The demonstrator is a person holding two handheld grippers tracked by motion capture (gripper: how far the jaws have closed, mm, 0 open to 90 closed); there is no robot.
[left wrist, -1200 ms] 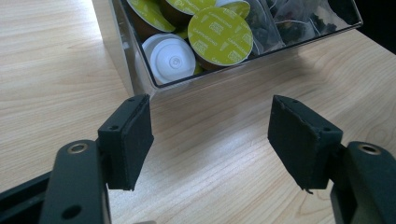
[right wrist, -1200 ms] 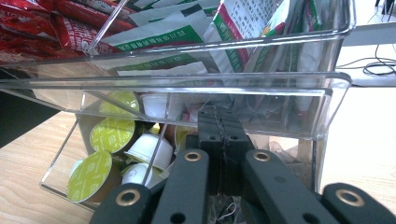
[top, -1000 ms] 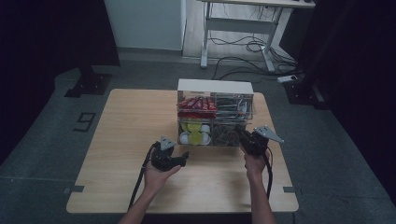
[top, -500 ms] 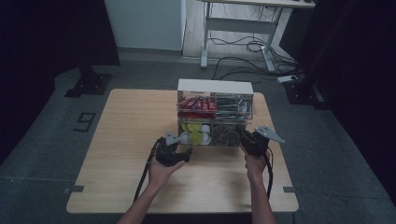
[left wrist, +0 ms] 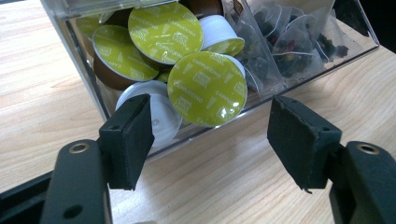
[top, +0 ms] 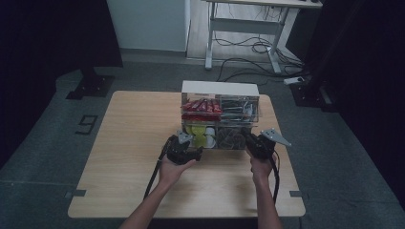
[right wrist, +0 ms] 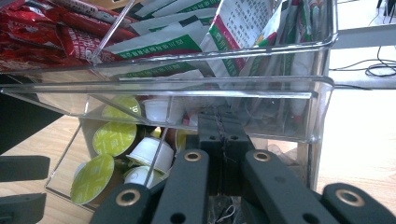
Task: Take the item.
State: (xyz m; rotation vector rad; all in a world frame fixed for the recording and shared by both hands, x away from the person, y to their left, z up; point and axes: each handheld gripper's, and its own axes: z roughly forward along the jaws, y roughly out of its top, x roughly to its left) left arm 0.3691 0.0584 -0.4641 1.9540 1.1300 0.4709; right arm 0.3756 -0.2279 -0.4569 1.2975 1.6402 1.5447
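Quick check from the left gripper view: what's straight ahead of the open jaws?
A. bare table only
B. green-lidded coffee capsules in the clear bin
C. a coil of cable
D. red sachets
B: the capsules sit in the clear bin just beyond the open left gripper.

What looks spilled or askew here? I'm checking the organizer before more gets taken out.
Nothing stands out: the clear organizer stands square on the table, with coffee capsules and tea bags inside their bins.
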